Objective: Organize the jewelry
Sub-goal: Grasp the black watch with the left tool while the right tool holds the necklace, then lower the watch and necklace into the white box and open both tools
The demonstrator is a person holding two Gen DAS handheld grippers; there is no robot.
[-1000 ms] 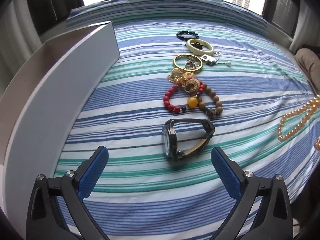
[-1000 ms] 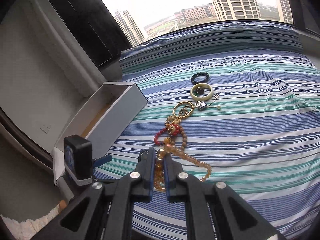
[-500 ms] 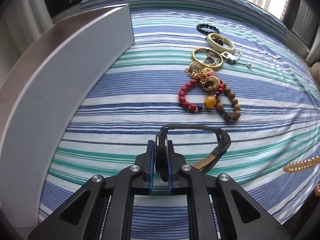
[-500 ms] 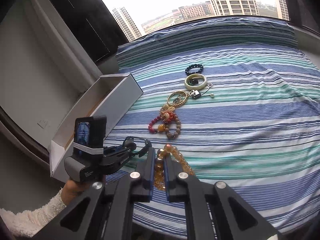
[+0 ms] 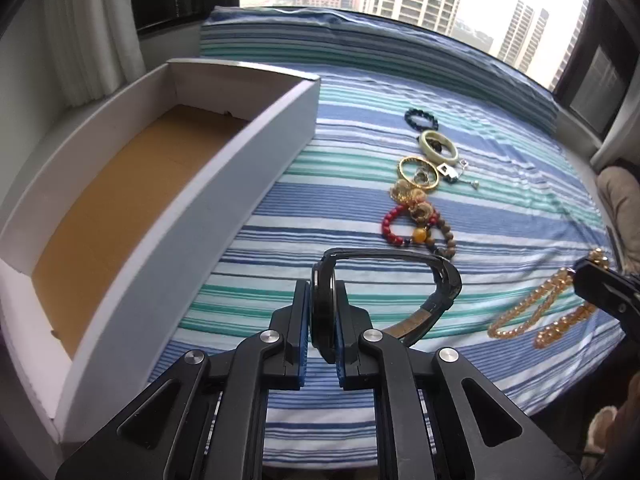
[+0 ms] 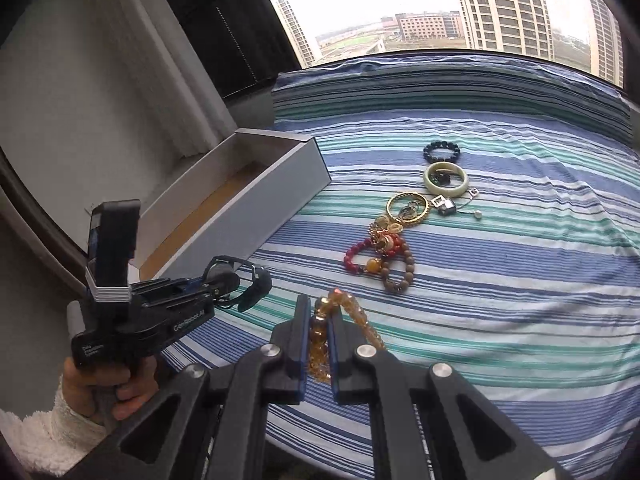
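Beside the white cardboard box point(image 5: 168, 216), on its right, a black wristwatch point(image 5: 326, 304) is held by the left tongs point(image 5: 322, 320), which are closed on the watch case with the strap looping out to the right above the striped bedspread point(image 5: 500, 184). Further right of the box, the amber bead necklace point(image 6: 320, 332) is gripped by the right tongs point(image 6: 319, 344), closed upon it, with a loop of beads trailing past the fingertips and down to the bedspread. Right of the box's far end, a row of jewelry is laid on the bedspread: a dark bead bracelet point(image 5: 421, 119) farthest away, then a pale bangle point(image 5: 438, 146), a gold bangle point(image 5: 419, 173), a tangle of gold pieces point(image 5: 414, 200), and a red and brown bead bracelet point(image 5: 416, 232) nearest the watch. Brown lining is seen inside the box, and nothing can be made out lying in it
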